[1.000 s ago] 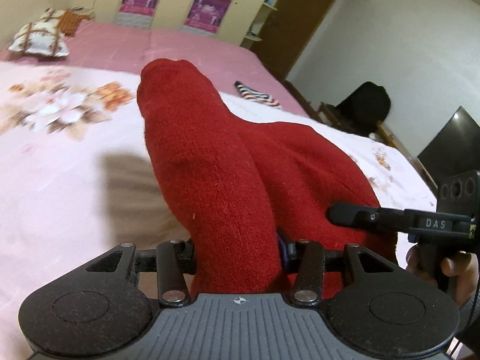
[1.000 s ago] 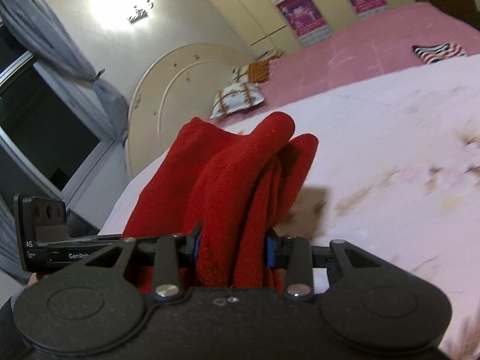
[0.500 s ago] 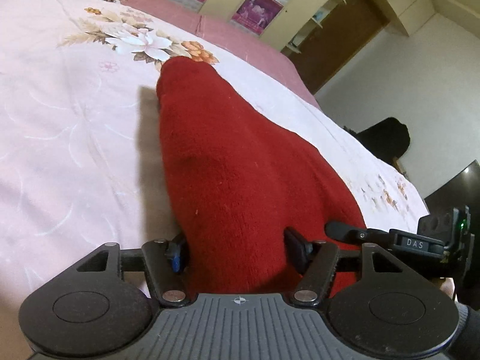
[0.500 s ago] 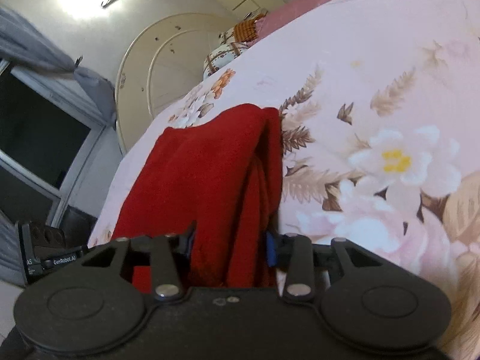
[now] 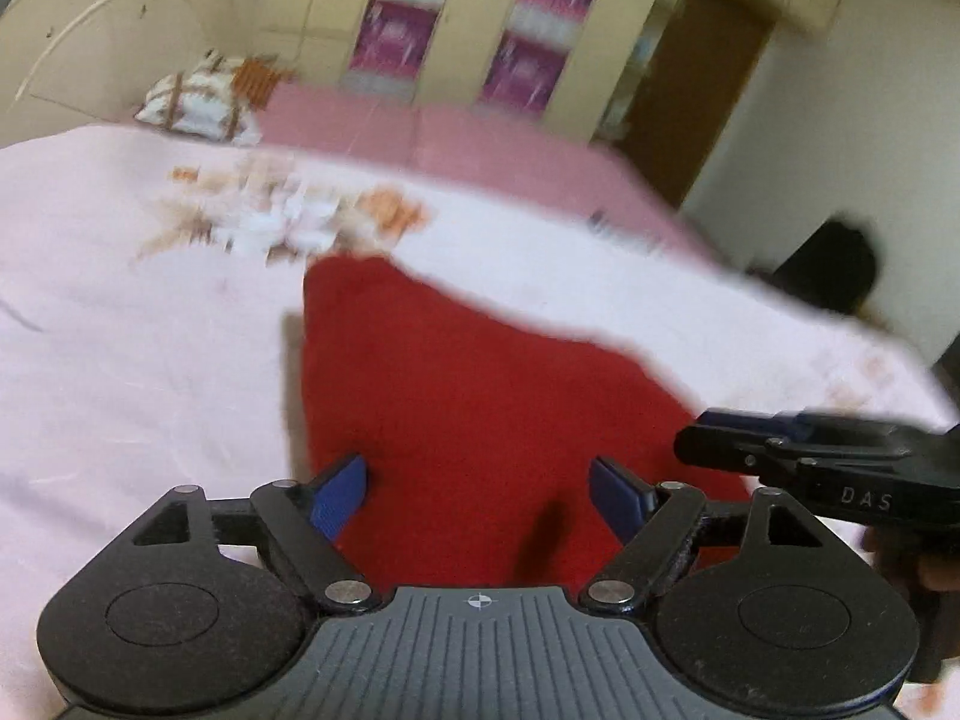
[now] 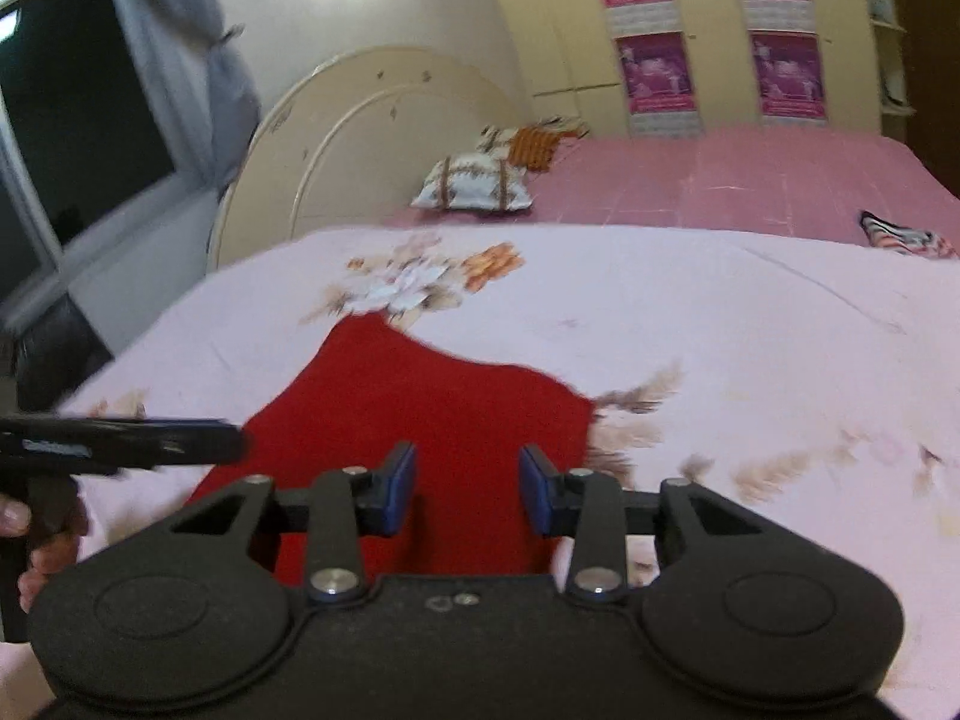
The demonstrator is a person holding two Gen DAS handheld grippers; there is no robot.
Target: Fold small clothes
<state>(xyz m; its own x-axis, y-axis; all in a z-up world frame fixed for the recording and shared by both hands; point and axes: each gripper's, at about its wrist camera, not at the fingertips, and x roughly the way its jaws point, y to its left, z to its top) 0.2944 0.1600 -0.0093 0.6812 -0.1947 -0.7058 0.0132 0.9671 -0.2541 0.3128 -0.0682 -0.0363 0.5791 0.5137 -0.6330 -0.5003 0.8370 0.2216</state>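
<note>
A red knitted garment point(image 5: 480, 420) lies flat on the pale pink floral bedspread point(image 5: 120, 360); it also shows in the right wrist view point(image 6: 420, 408). My left gripper point(image 5: 480, 495) is open, its blue pads apart above the garment's near edge, holding nothing. My right gripper point(image 6: 468, 489) is open above the same garment's near edge, also empty. Each gripper shows from the side in the other's view: the right one point(image 5: 780, 450) and the left one point(image 6: 138, 441).
A patterned pillow point(image 6: 474, 186) and a cream headboard point(image 6: 360, 138) are at the far end of the bed. A striped cloth point(image 6: 906, 237) lies on the pink sheet at far right. A dark chair point(image 5: 834, 270) stands beside the bed.
Both grippers have opened and let go of the red garment. It was held up bunched; now it lies flat on the bedspread. Both grippers have pulled back a little.
</note>
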